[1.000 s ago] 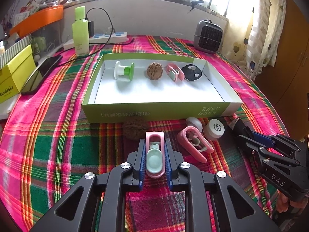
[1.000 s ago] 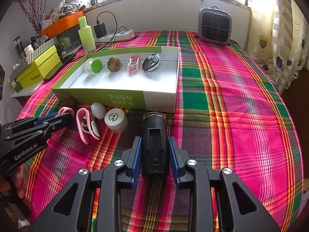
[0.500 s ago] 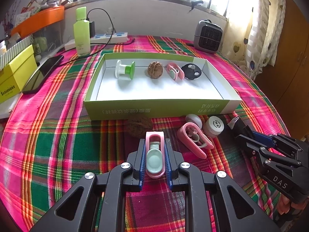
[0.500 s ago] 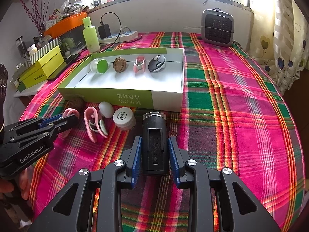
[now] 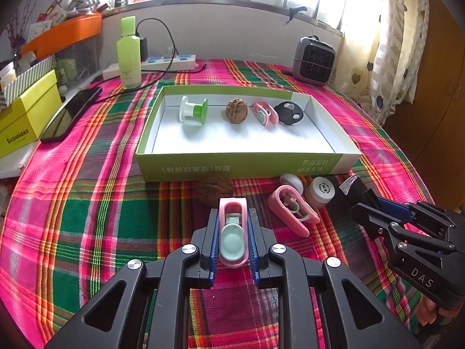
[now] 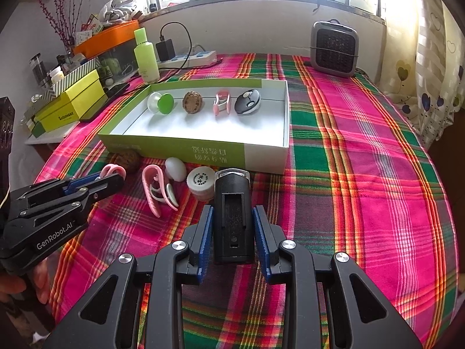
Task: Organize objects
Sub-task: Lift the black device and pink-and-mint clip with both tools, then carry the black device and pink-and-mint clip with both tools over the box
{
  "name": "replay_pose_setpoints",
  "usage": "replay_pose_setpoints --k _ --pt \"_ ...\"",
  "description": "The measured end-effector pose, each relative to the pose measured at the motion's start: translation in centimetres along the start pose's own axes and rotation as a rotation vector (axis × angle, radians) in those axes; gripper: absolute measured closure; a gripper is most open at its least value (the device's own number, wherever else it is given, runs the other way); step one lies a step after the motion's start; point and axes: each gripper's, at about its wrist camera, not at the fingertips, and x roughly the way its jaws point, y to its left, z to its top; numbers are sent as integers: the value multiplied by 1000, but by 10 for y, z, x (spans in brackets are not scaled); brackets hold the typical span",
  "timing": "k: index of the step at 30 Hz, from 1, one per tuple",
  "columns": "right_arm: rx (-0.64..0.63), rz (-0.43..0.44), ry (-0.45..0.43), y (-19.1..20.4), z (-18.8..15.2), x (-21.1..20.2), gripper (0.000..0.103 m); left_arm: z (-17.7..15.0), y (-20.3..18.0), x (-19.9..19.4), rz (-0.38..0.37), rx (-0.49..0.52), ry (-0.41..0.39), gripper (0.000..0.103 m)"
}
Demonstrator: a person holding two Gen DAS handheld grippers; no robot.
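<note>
My left gripper (image 5: 233,240) is shut on a pink clip with a mint pad (image 5: 232,232), held above the cloth in front of the green box (image 5: 247,165). My right gripper (image 6: 232,232) is shut on a black rectangular device (image 6: 232,218). The box holds a white-green spool (image 5: 193,110), a walnut (image 5: 236,111), a pink clip (image 5: 264,113) and a black disc (image 5: 289,113) in a row. On the cloth before the box lie a walnut (image 5: 213,187), a pink clip (image 5: 290,209), a white egg shape (image 5: 291,181) and a white cap (image 5: 321,195).
A green bottle (image 5: 129,55), power strip (image 5: 154,64) and cable stand behind the box. A phone (image 5: 71,113) and yellow box (image 5: 26,116) lie at the left. A small heater (image 5: 315,59) stands at the back right. The plaid cloth (image 6: 363,174) covers the table.
Both grippers have pulled back and risen slightly with their objects held; the box and loose items look a little farther away. Nothing was let go.
</note>
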Motion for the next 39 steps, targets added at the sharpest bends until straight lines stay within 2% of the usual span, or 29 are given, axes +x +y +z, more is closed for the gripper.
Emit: replay_pose_setpoints --k 16,26,30,39 --pt "-22 26 -34 12 12 -6 74 9 2 -14 -2 -5 -47 87" --pt "-33 37 -36 18 17 -5 74 14 5 -14 -3 -13 -48 87" --pt "-14 82 -33 18 24 -5 74 17 5 -14 -8 -16 -52 87" --pt "-47 73 -56 30 39 -2 74 32 11 -12 -10 -22 -61 87"
